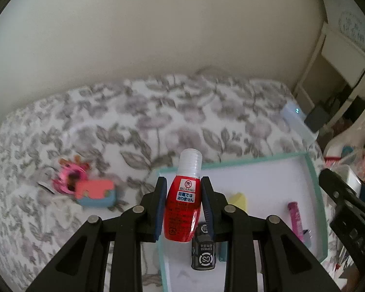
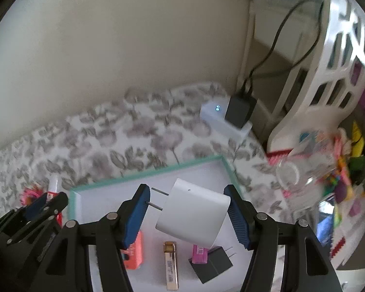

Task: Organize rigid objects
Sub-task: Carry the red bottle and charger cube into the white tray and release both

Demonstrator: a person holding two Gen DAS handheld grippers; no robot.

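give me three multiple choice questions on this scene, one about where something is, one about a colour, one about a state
1. Where does the small black plug adapter lie?
A. inside the teal-rimmed tray
B. on the floral cover
C. in the white basket

2. What colour is the body of the bottle in the left gripper?
A. yellow
B. red
C. blue

3. What is the state of the right gripper?
A. open and empty
B. shut on the white charger
C. shut on a pink tube

Answers:
1 A: the adapter rests on the tray's white floor, beside a pink item.
2 B: the body is red, with a clear cap above it.
3 B: the white charger sits clamped between the blue pads, its prongs pointing toward the left one.
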